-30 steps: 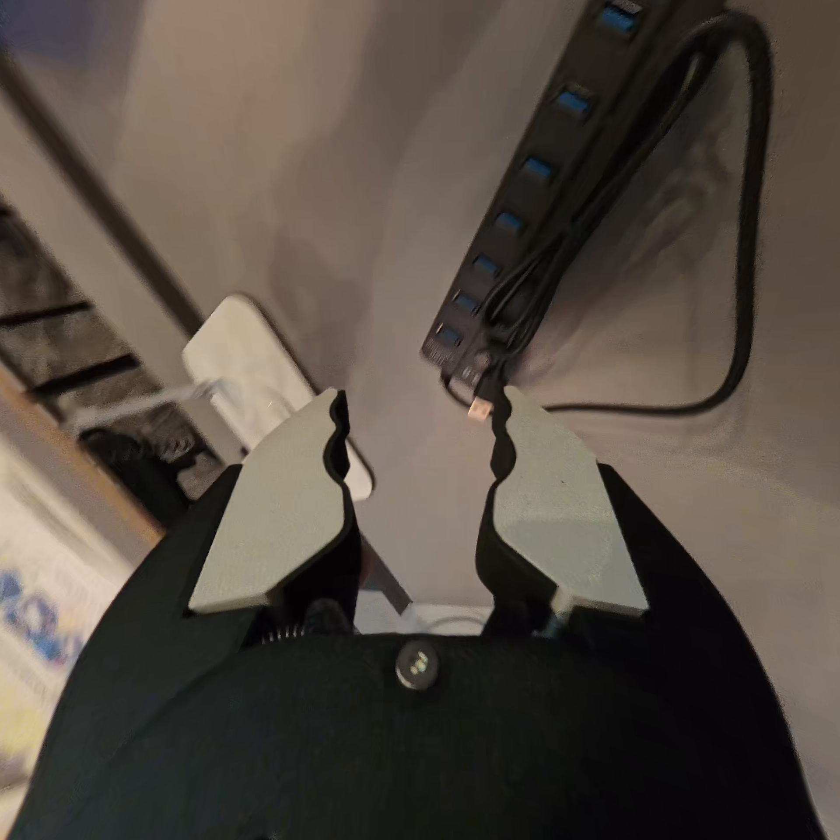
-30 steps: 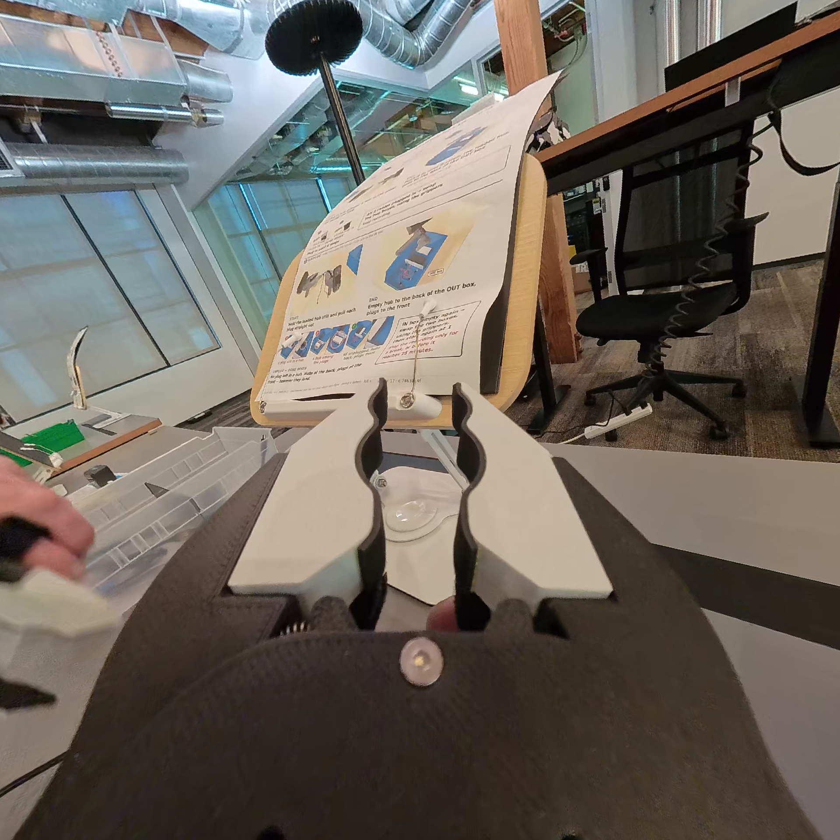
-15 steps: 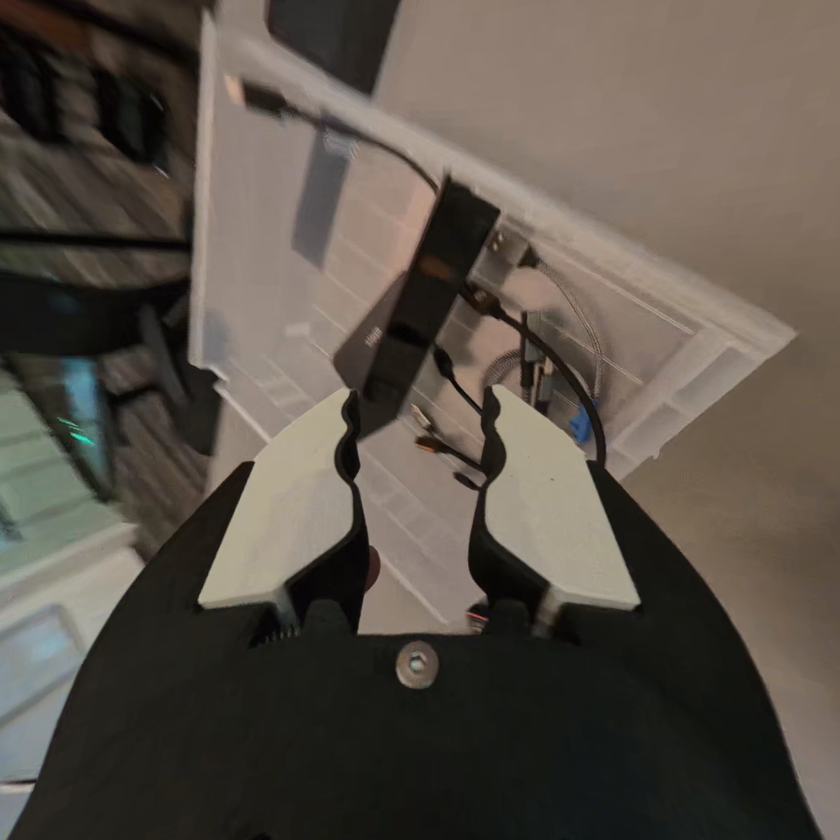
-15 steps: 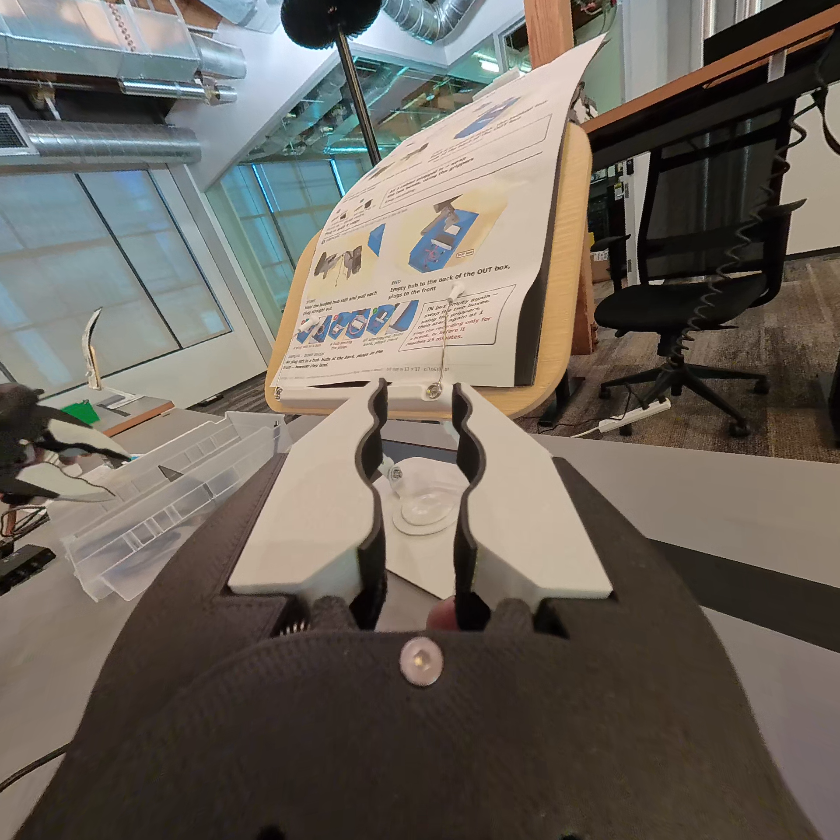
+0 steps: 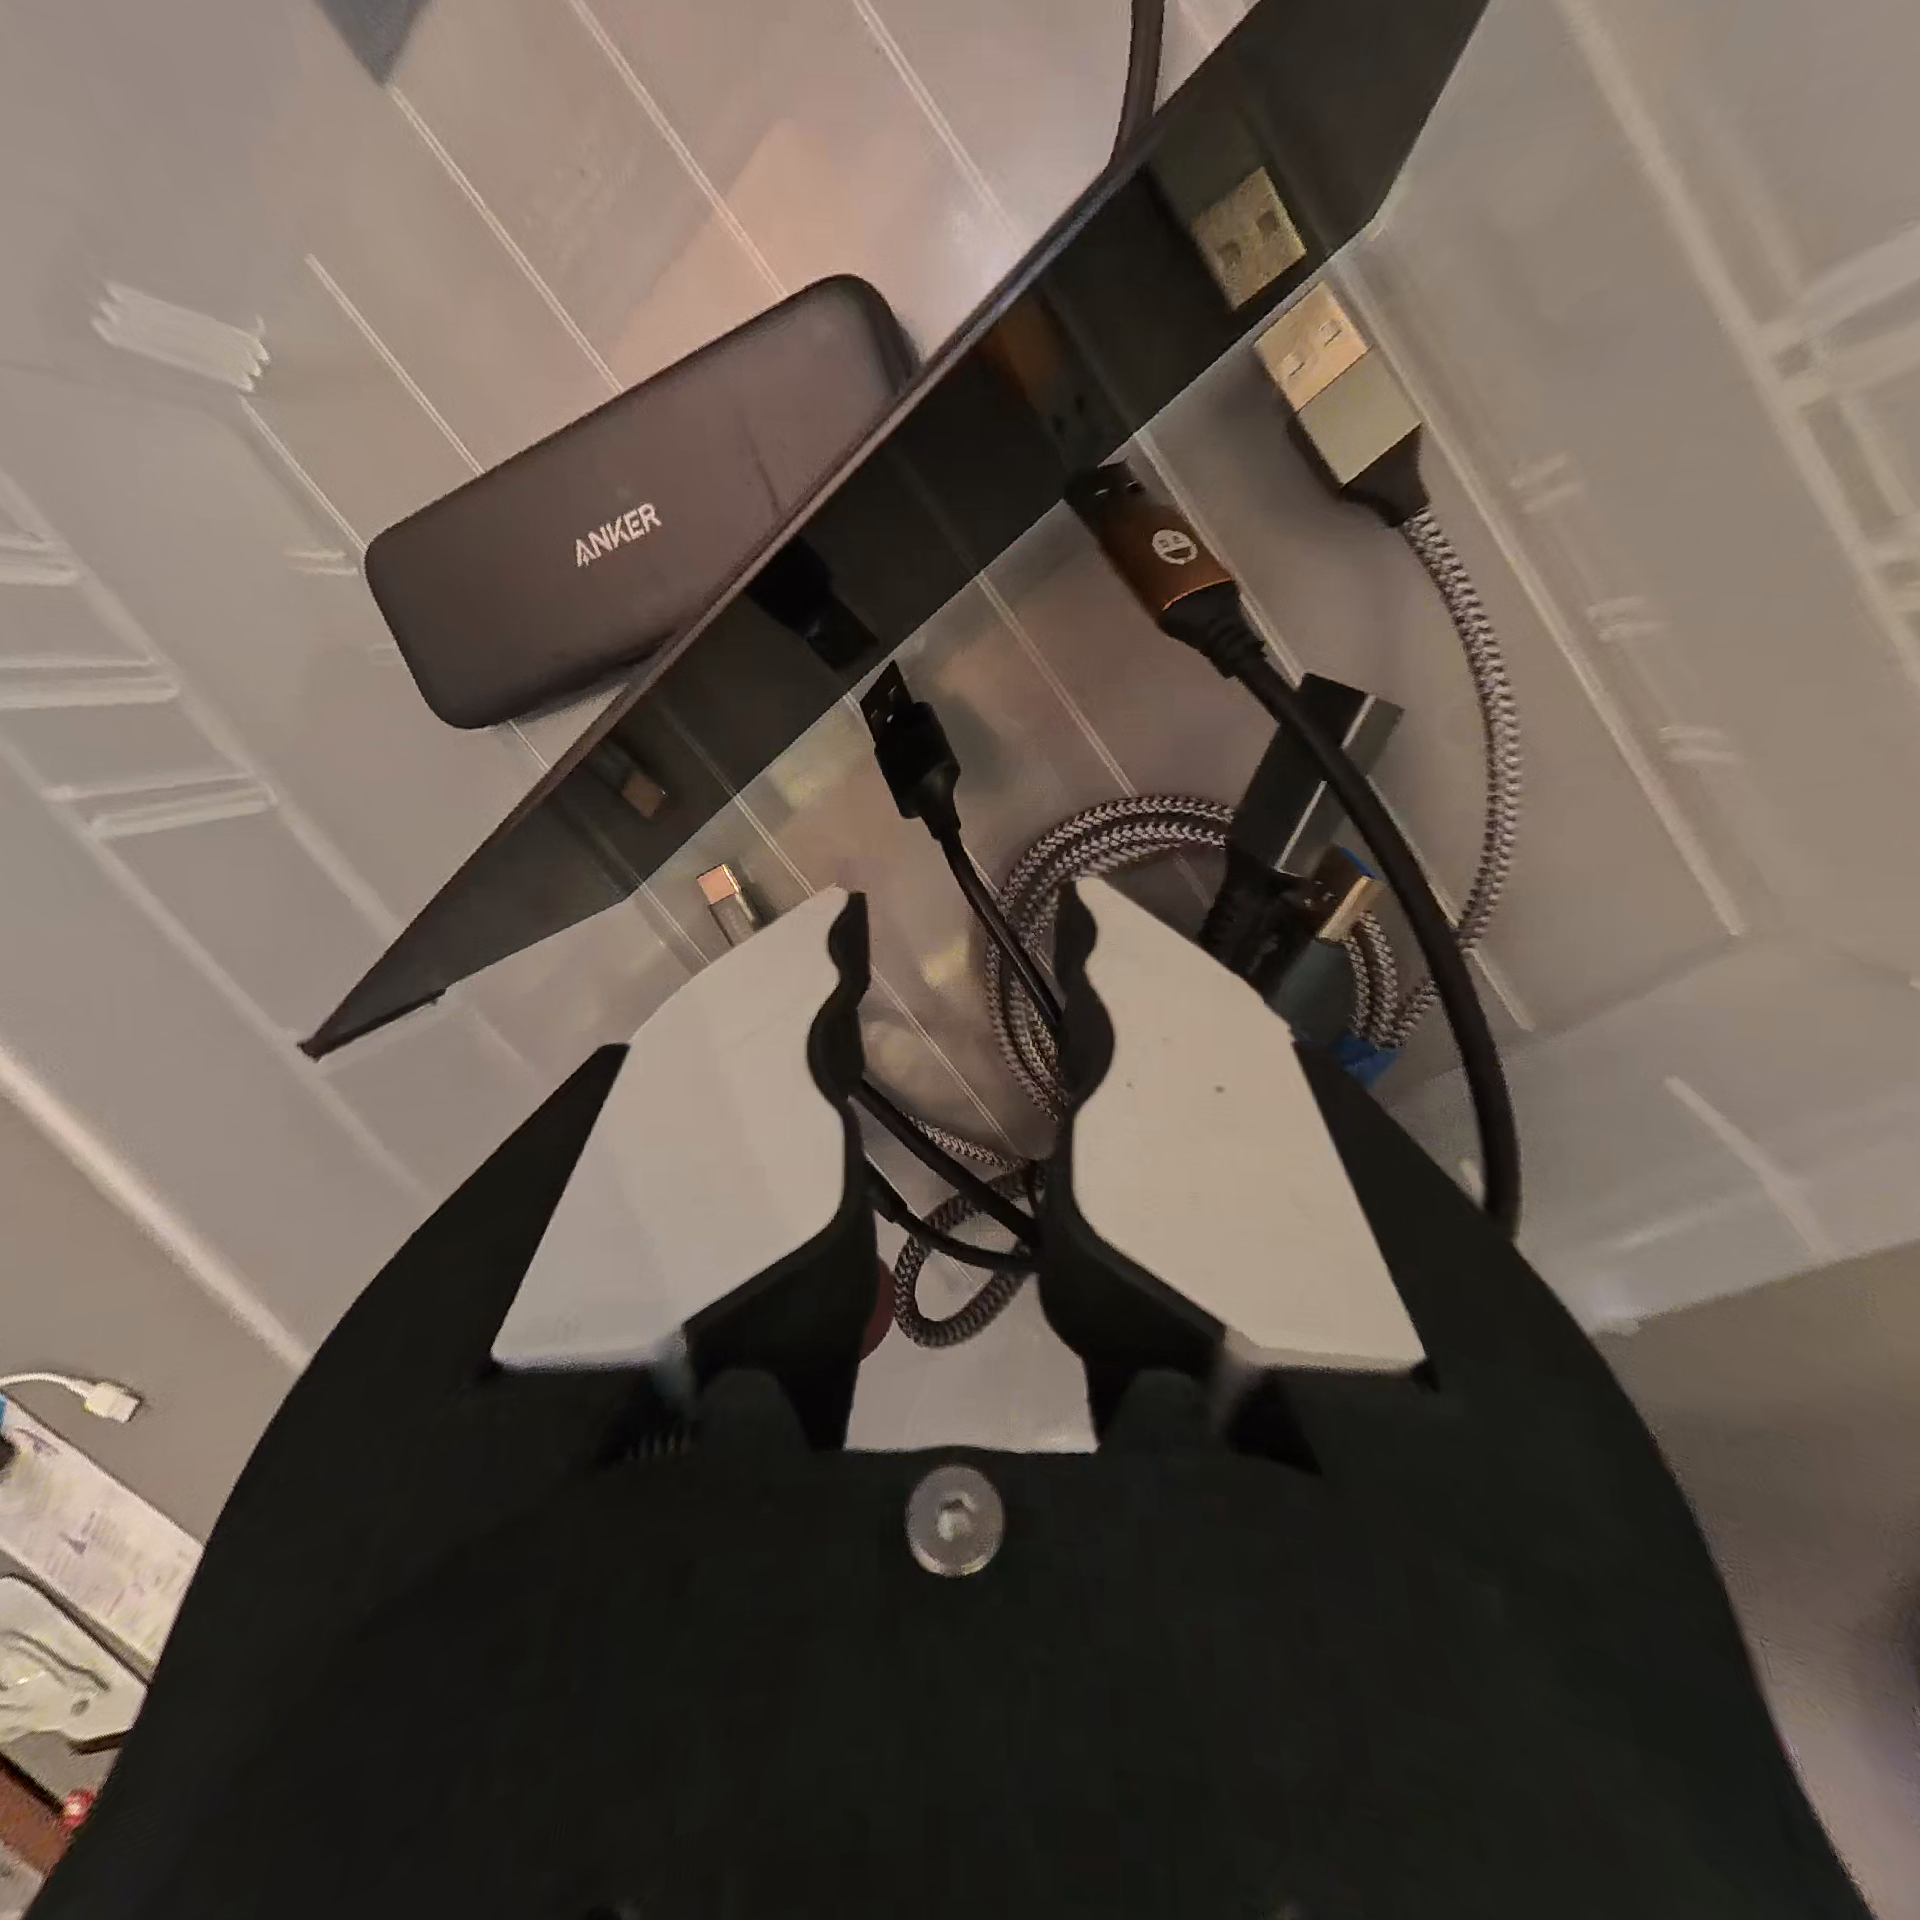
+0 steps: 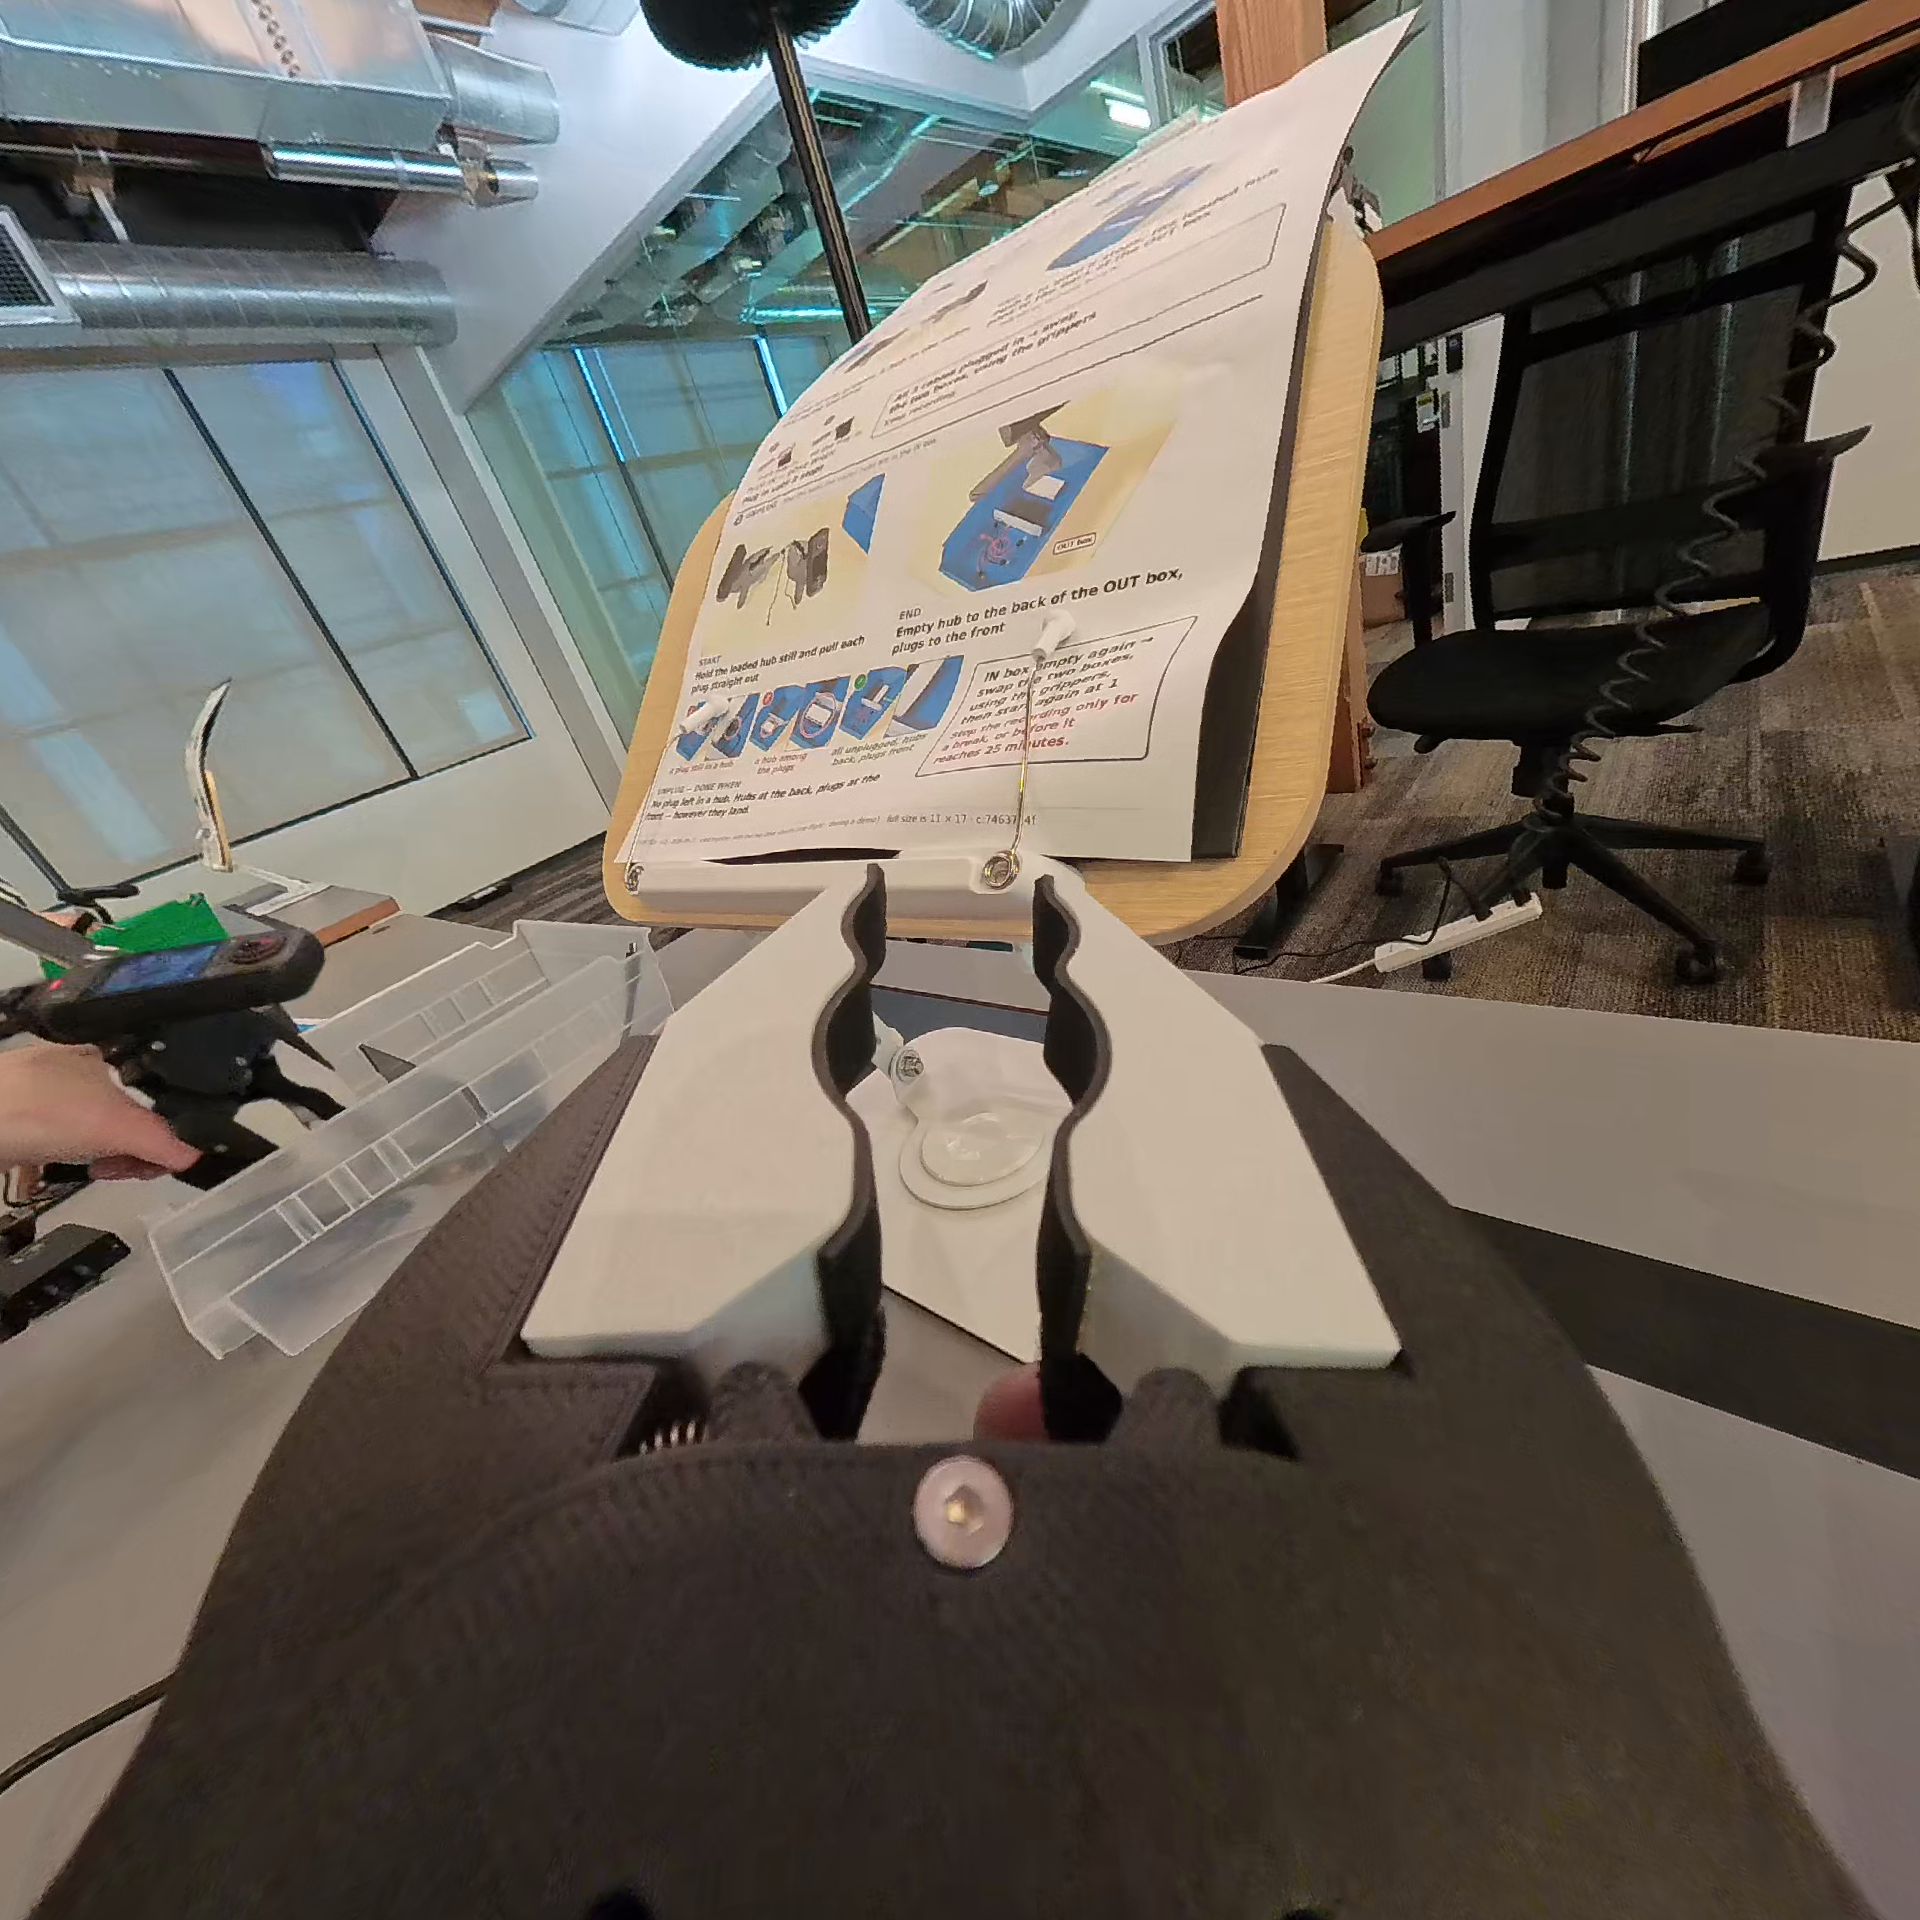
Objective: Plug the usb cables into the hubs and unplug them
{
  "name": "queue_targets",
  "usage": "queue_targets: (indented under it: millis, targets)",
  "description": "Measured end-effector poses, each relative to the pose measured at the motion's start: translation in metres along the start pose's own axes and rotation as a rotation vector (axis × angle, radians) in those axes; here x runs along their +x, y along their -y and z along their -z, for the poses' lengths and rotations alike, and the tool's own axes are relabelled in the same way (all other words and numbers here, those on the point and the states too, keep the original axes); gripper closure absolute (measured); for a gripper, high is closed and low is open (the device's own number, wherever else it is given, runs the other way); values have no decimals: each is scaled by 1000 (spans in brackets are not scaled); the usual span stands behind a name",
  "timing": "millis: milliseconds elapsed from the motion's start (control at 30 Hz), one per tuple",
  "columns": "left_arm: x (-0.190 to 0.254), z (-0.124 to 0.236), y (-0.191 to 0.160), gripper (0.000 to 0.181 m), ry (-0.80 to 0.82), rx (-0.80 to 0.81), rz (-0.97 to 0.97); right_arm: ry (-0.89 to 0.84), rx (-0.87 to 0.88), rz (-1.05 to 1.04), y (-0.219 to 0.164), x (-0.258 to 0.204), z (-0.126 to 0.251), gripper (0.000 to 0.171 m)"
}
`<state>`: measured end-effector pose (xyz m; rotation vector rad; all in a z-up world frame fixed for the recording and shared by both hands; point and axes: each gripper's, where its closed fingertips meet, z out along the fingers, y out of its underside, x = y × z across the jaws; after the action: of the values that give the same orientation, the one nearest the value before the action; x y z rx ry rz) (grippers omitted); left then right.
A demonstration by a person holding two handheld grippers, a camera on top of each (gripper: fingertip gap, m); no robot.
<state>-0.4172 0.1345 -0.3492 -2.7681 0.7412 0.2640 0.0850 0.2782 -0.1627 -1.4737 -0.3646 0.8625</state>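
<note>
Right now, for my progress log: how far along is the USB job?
Done: nothing visible; the black plug and braided cable's plug lie loose in the clear bin beside the black hub. In hand: nothing; the left gripper hangs over them, jaws open, the right gripper open. Left: apparently all plugging, then unplugging.
</note>
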Motion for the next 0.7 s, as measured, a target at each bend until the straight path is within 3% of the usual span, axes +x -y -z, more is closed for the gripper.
queue_targets:
  millis: [100, 300, 533, 700]
  targets:
    - [-1, -9, -1, 169, 7, -15, -37, 1, 1, 1, 1, -1, 0, 145]
    - [-3, 9, 8, 178, 71, 73, -88, 15, -3, 10, 0, -6, -2, 145]
    - [-5, 81, 24, 179, 310, 259, -222, 61, -19, 56, -1, -28, -9, 145]
    - [12, 154, 51, 179, 584, 418, -388, 151, -23, 96, 0, -56, -14, 144]
